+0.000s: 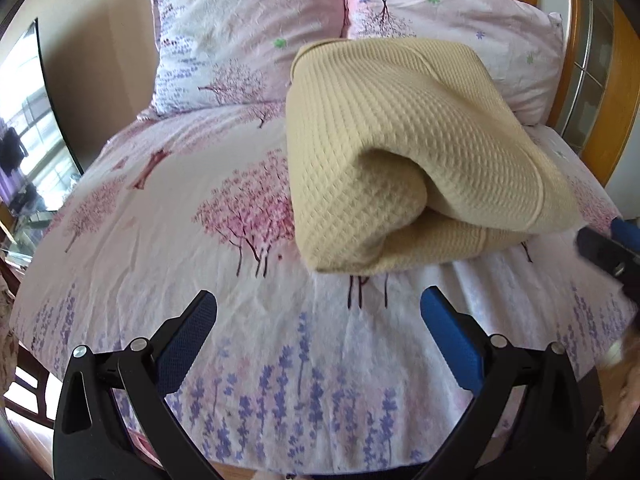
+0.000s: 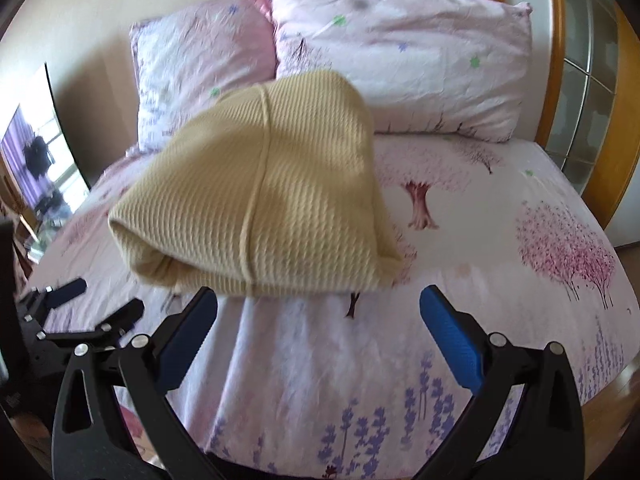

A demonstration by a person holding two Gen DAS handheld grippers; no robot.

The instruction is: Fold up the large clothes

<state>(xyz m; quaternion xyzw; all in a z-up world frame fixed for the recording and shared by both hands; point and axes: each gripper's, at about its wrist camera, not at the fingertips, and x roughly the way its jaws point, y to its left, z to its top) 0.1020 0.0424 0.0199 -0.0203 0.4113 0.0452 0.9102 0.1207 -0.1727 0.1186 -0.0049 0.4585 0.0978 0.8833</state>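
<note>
**Both grippers spread wide, garment folded on the bed**

Left wrist view: the left gripper [image 1: 318, 304] is spread wide over the floral bedsheet [image 1: 160, 240], holding nothing. The folded yellow waffle-knit garment [image 1: 404, 152] lies ahead, near the pillows [image 1: 248, 36].

Right wrist view: the right gripper [image 2: 319, 304] gapes equally wide, empty, its fingertips just short of the garment's near edge.

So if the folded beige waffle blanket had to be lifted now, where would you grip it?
Probably the near rolled edge of the beige blanket, coming in low from the foot of the bed. The layers bunch thickest there and face both open grippers, the left gripper and right gripper; the flat top offers nothing to pinch.
</note>
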